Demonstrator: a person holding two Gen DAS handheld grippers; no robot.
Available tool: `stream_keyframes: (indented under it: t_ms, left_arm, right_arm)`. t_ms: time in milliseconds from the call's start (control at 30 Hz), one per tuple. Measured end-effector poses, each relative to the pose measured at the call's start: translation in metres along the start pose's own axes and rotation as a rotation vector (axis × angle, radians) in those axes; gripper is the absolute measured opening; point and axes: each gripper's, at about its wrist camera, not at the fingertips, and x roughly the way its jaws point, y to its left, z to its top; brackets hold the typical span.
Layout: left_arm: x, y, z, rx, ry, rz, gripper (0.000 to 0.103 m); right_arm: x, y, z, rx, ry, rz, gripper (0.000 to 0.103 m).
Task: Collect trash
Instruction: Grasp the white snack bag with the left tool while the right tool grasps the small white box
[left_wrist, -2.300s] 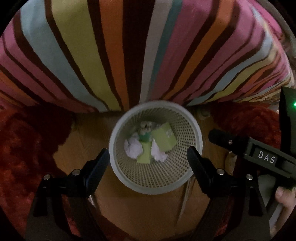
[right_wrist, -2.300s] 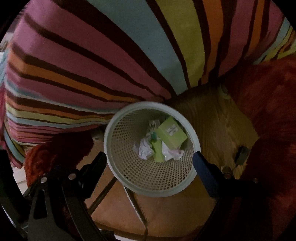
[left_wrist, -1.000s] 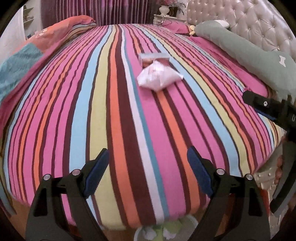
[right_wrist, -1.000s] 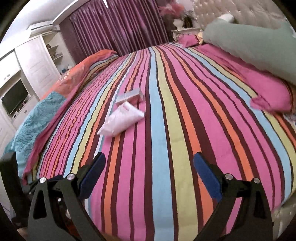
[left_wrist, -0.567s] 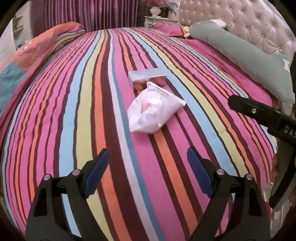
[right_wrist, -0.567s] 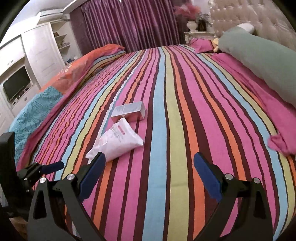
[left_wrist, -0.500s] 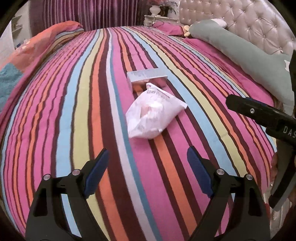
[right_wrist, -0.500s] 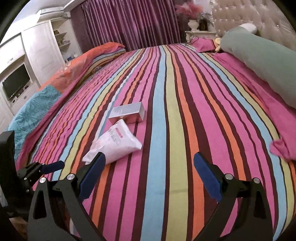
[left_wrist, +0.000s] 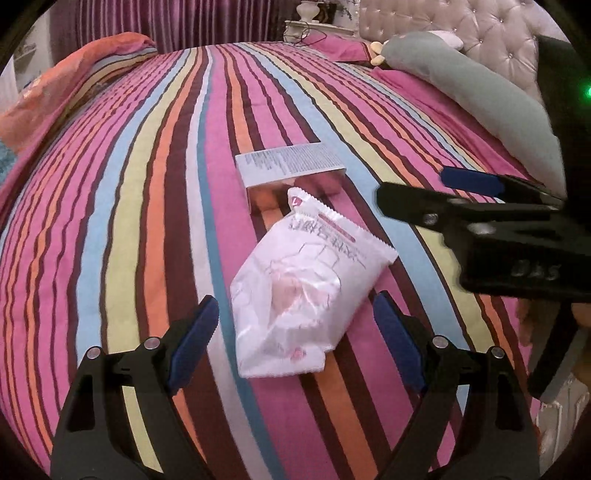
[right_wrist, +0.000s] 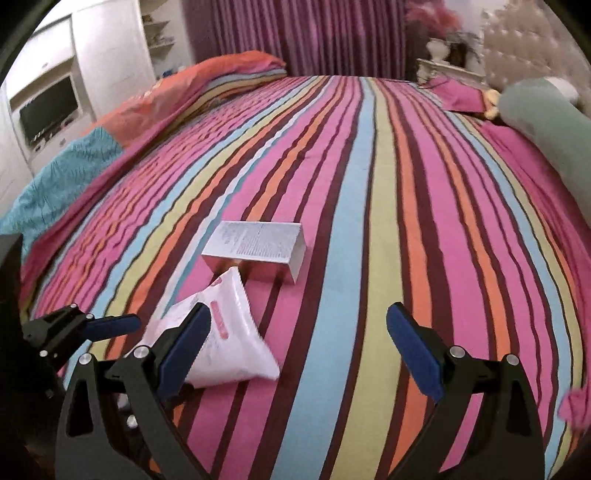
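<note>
A white plastic wrapper (left_wrist: 299, 291) lies on the striped bedspread (left_wrist: 147, 184), with a silvery box (left_wrist: 291, 173) just behind it. My left gripper (left_wrist: 295, 332) is open and the near end of the wrapper lies between its fingers. My right gripper (right_wrist: 299, 339) is open and empty over the bed; the wrapper (right_wrist: 229, 339) lies at its left finger and the box (right_wrist: 258, 251) is ahead. The right gripper also shows at the right of the left wrist view (left_wrist: 480, 206).
A grey-green bolster pillow (left_wrist: 480, 92) and a tufted headboard (left_wrist: 461, 29) lie at the right. A folded orange and teal quilt (right_wrist: 110, 140) lies along the left side. White cabinets with a TV (right_wrist: 48, 107) stand beyond the bed.
Both grippers have risen from the white basket on the floor and moved forward over the bed, closing on the wrapper and box. Both stay open.
</note>
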Motion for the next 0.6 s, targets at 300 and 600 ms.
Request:
stream_keyframes:
  t_ms: [300,600]
  left_arm:
    - [0.017,0.004,0.002,-0.022,0.008,-0.032,0.083]
    - [0.021,0.011,-0.001,-0.094,-0.003,-0.08,0.083]
  right_arm:
    - [0.039,0.006,0.019,-0.137,0.058,-0.007,0.092]
    - [0.06,0.012,0.027,-0.222,0.081,0.013,0.092]
